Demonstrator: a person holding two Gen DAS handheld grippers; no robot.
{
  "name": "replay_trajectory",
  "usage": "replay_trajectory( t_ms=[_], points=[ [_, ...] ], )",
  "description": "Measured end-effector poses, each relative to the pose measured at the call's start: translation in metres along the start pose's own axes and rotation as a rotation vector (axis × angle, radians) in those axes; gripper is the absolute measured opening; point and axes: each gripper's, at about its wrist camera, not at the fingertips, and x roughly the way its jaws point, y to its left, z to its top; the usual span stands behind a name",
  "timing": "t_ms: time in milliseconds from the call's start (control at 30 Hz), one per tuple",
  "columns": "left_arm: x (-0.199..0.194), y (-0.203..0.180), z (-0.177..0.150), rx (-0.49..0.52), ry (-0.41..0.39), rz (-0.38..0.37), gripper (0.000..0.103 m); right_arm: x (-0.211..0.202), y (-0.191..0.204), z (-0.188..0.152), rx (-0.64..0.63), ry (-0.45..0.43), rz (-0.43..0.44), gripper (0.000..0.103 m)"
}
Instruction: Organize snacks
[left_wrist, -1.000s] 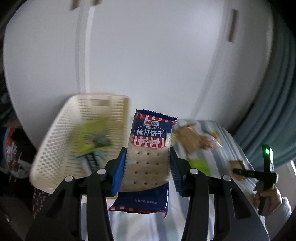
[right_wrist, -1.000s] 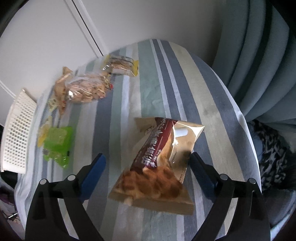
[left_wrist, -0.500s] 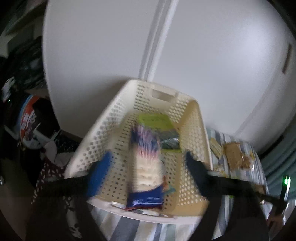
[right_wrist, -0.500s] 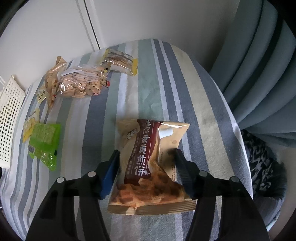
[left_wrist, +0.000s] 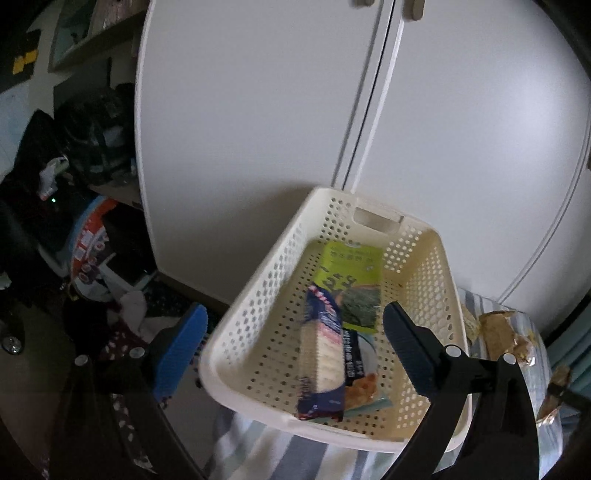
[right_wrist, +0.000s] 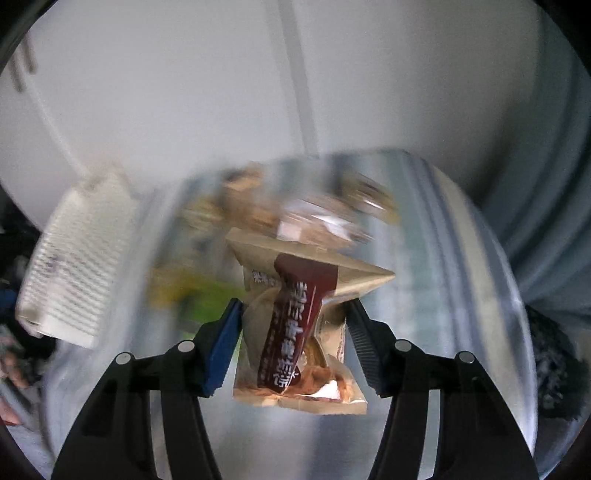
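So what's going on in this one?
A person is sorting snacks into a white perforated basket. The left claw hangs open over it, and a blue soda-cracker pack lies inside on top of a green packet. The right claw is shut on a tan and maroon pastry packet, held above the striped tablecloth. That view is blurred.

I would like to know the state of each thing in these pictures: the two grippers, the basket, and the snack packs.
left gripper: open, empty, above the basket.
right gripper: shut on the tan pastry pack.
tan pastry pack: clamped, squeezed at the middle.
basket: upright, holding snacks.
blue cracker pack: lying in the basket, sealed.
green seaweed pack: lying flat in the basket.
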Motion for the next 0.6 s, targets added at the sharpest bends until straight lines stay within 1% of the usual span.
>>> replay_trajectory(
  t_ms=[33,67,100,133,200,267,333,400,467,567,600],
  points=[
    [-0.003,0.001,0.000,0.000,-0.008,0.001,0.097,-0.002,0.016,0.006,-0.014,-0.007,0.039,0.058],
    [-0.005,0.002,0.000,-0.002,-0.016,0.002,0.098,-0.004,0.030,0.010,-0.027,-0.012,0.071,0.051],
    [-0.008,0.003,0.000,-0.004,-0.025,0.005,0.098,-0.005,0.046,0.015,-0.042,-0.014,0.107,0.047],
    [-0.010,0.004,0.000,-0.001,-0.034,0.008,0.099,-0.006,0.067,0.022,-0.063,-0.021,0.148,0.047],
    [-0.013,0.004,0.001,0.003,-0.048,0.021,0.099,-0.007,0.099,0.030,-0.103,-0.029,0.202,0.047],
    [-0.015,0.005,0.001,0.000,-0.051,0.011,0.099,-0.006,0.138,0.038,-0.155,-0.031,0.255,0.044],
    [-0.016,0.008,0.000,-0.014,-0.051,0.003,0.099,-0.007,0.164,0.041,-0.184,-0.026,0.300,0.044],
    [-0.017,0.011,0.000,-0.023,-0.051,-0.004,0.099,-0.008,0.183,0.042,-0.216,-0.040,0.305,0.044],
    [-0.017,0.013,0.001,-0.028,-0.052,-0.006,0.099,-0.004,0.190,0.045,-0.216,-0.046,0.282,0.046],
    [-0.017,0.016,0.002,-0.043,-0.052,-0.016,0.099,0.019,0.183,0.049,-0.199,-0.009,0.224,0.059],
    [-0.018,0.018,0.002,-0.051,-0.052,-0.022,0.099,0.034,0.179,0.051,-0.206,0.010,0.185,0.060]
  ],
)
